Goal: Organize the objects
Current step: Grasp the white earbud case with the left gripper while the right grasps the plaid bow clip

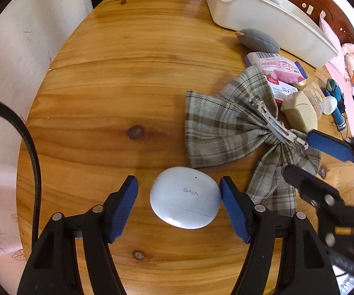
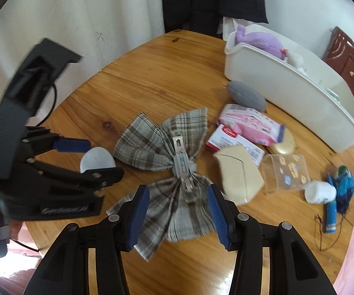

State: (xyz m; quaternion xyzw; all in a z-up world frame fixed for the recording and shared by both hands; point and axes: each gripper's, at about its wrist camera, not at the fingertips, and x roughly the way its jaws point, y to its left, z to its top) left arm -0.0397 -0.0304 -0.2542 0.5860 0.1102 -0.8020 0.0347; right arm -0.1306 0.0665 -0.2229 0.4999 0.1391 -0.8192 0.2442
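Straddling the earbud case point(image 1: 185, 198), left claw point(image 1: 179, 207) half-open, right claw point(image 2: 179, 213) parted over plaid bow point(image 2: 167, 169).

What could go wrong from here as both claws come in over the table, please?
The left claw straddles the smooth, rounded earbud case; its pads are not yet pressing, so an off-centre squeeze may squirt it away. The right claw hangs over the plaid bow; it may pinch loose fabric rather than the metal clip, and the bow could drag.
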